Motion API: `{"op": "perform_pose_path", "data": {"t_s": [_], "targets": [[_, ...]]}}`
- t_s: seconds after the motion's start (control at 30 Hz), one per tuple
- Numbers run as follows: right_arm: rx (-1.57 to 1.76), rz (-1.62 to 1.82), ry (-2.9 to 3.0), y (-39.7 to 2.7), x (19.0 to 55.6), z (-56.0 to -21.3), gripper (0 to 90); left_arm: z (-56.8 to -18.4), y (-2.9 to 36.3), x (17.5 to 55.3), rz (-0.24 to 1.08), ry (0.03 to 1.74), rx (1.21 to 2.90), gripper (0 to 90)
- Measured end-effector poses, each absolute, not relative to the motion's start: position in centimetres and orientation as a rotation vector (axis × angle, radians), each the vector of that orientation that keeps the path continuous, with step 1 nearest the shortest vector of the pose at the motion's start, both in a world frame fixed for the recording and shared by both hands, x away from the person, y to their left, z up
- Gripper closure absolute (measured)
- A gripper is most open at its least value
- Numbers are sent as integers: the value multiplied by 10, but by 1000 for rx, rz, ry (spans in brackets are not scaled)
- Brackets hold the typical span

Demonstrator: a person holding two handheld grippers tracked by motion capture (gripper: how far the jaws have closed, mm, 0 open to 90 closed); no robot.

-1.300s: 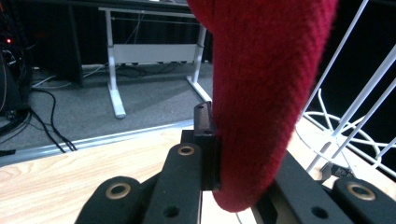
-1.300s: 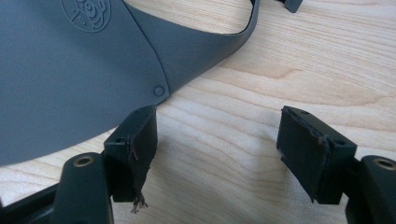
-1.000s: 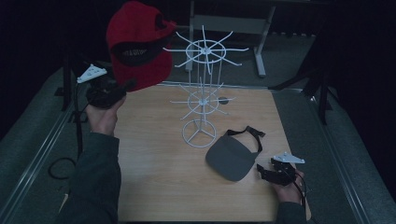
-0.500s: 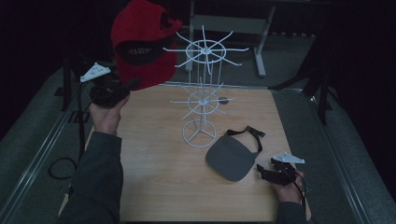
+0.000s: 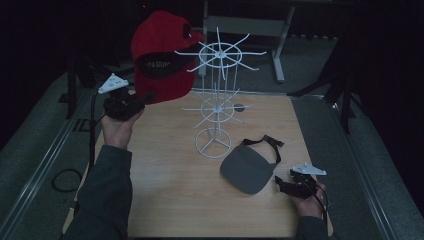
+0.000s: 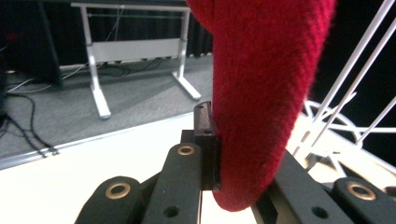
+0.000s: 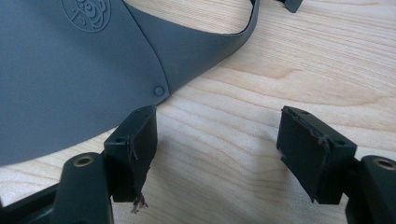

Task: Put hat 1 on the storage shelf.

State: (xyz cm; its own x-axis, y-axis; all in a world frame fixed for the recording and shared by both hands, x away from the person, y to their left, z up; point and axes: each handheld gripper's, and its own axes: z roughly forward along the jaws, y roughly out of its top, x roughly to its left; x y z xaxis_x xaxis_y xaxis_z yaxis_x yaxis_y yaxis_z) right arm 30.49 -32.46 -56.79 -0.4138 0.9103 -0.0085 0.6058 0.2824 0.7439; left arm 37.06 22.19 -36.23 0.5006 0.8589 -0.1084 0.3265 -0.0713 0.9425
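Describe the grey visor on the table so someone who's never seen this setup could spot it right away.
On the wooden table, look just right of the white wire rack's round base. The grey visor lies flat there, black strap curling behind, right gripper beside it. Unlike the red hat held aloft, it is flat, brim-only and grey.

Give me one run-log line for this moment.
left gripper: shut on red hat, raised beside white rack | right gripper: open, empty, beside grey visor on table
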Motion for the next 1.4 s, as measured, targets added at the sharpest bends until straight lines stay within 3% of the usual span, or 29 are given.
{"op": "perform_pose_path", "data": {"t_s": [0.8, 1.07, 1.4], "targets": [[1361, 939, 2123, -325, 305, -568, 289, -419, 221, 370, 749, 1090, 1839, 858], [1361, 939, 2122, -325, 305, -568, 289, -431, 221, 369, 701, 1100, 1836, 853], [1361, 939, 2123, -325, 305, -568, 289, -431, 226, 361, 705, 1087, 1829, 757]]}}
